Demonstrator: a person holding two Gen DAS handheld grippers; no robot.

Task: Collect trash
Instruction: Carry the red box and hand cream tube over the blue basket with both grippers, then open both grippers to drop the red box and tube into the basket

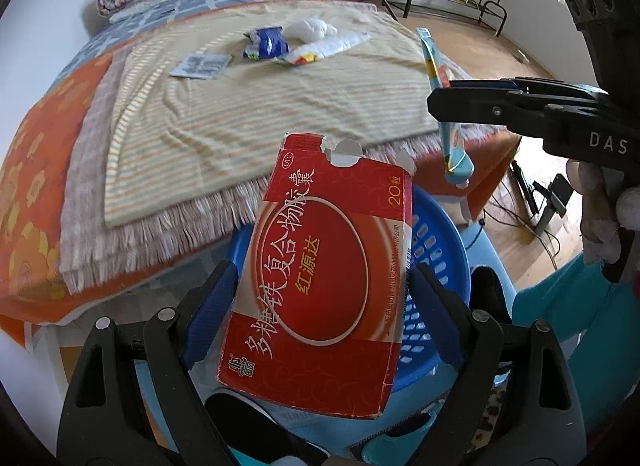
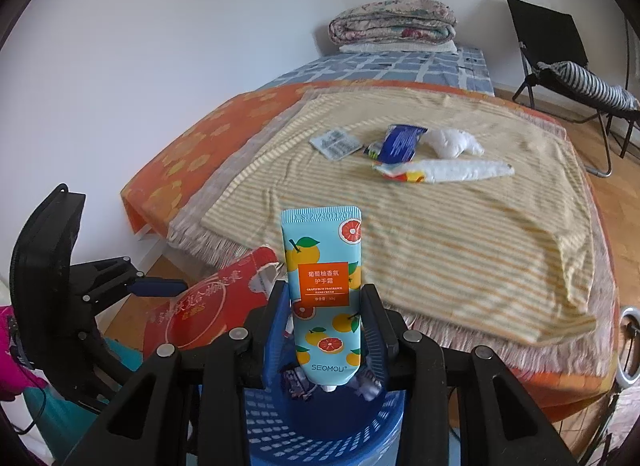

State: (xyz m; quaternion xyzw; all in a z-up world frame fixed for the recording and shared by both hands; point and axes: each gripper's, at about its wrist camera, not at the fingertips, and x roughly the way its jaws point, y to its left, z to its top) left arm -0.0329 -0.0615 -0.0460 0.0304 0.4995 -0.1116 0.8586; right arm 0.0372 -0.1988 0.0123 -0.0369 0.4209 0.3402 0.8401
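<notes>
The left gripper (image 1: pixel 320 290) clamps a red medicine box (image 1: pixel 320 278) across its width, and the right gripper (image 2: pixel 326 326) pinches a grapefruit hand cream tube (image 2: pixel 326 298), cap down. Both hang over the blue perforated basket (image 2: pixel 320 426) off the bed's near edge. More trash lies mid-bed on the striped blanket (image 2: pixel 460 250): a blue wrapper (image 2: pixel 400 141), white wad (image 2: pixel 452 141), and foil sachet (image 2: pixel 336 141).

Open blue basket (image 2: pixel 320 422) mouth below; striped blanket (image 2: pixel 440 225) edge close ahead, wrappers (image 2: pixel 404 145) beyond.
</notes>
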